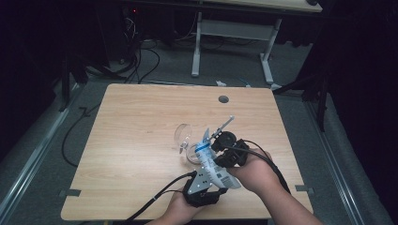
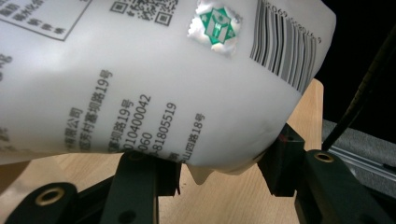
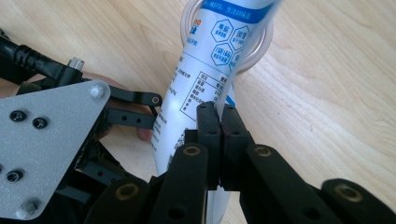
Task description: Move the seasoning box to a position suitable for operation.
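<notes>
The room is dark, with grey carpet floor (image 1: 56,140) around a pale wood surface (image 1: 141,131) that has rounded corners and a small round grommet hole (image 1: 223,99) near its far edge. Beyond it stands a second table on a white frame (image 1: 234,33), and black cables (image 1: 141,61) lie tangled on the floor at the far left; one more cable loops down beside the surface's left edge. Near the surface's front, right of centre, a white pouch (image 1: 213,168) printed with text, a barcode and a blue band is held tilted, its top end pointing away toward a clear glass (image 1: 184,137) that lies on its side just beyond it. The left gripper (image 2: 219,172) clamps the pouch's lower end between its two pads, jaws part-way apart around the soft body. The right gripper (image 3: 220,126) is pinched fully closed on the pouch's thin edge higher up. In the right gripper view the glass's rim shows behind the pouch's blue band.
</notes>
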Motion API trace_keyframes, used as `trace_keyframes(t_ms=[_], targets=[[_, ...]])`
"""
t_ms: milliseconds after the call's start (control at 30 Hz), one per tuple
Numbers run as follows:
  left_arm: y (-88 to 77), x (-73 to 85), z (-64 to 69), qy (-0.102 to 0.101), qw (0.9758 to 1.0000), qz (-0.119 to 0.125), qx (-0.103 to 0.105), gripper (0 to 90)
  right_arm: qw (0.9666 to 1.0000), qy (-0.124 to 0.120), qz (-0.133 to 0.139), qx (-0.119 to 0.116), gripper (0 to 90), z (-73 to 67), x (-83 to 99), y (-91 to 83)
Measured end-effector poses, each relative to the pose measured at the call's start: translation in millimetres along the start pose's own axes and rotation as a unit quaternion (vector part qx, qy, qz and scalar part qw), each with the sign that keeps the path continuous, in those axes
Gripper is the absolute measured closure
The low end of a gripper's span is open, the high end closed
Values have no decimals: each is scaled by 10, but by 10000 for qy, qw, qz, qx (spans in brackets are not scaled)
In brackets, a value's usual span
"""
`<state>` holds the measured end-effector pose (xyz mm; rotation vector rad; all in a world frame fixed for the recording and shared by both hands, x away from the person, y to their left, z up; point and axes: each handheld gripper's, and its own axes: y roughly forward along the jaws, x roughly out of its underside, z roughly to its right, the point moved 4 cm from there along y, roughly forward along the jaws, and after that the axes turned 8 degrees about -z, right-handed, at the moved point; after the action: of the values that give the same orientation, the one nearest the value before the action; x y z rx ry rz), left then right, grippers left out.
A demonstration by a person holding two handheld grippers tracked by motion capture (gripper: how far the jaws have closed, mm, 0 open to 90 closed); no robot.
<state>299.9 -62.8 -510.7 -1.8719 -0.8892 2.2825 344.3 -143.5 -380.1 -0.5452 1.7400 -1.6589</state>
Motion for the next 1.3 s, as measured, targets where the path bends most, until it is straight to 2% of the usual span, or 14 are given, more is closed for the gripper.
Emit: trace_keyframes(t_ms=[333,433,567,733,800,867,1033,1300], targets=[[33,19,35,142,9999,32,-36,510,10000,23,-11,9,900,-19,-33,-6],[42,25,53,261,9996,40,-111,487,10000,23,-19,17,900,-25,-33,-6],[40,12,56,284,9994,81,-170,474,10000,2,1,69,900,-28,-43,-29],[30,1,46,277,9994,78,-208,481,10000,-15,-2,97,900,-14,-63,-48],[27,-3,38,281,9993,74,-254,505,9999,39,-37,101,900,-15,-70,-48],[19,-11,25,280,9992,67,-274,541,9999,-4,-36,104,900,-4,-81,-42],[5,-36,4,258,9992,20,-319,558,10000,48,-18,86,900,25,-109,-41],[18,-35,-8,219,9992,-79,-311,568,9998,191,-58,-37,900,76,-122,1]])
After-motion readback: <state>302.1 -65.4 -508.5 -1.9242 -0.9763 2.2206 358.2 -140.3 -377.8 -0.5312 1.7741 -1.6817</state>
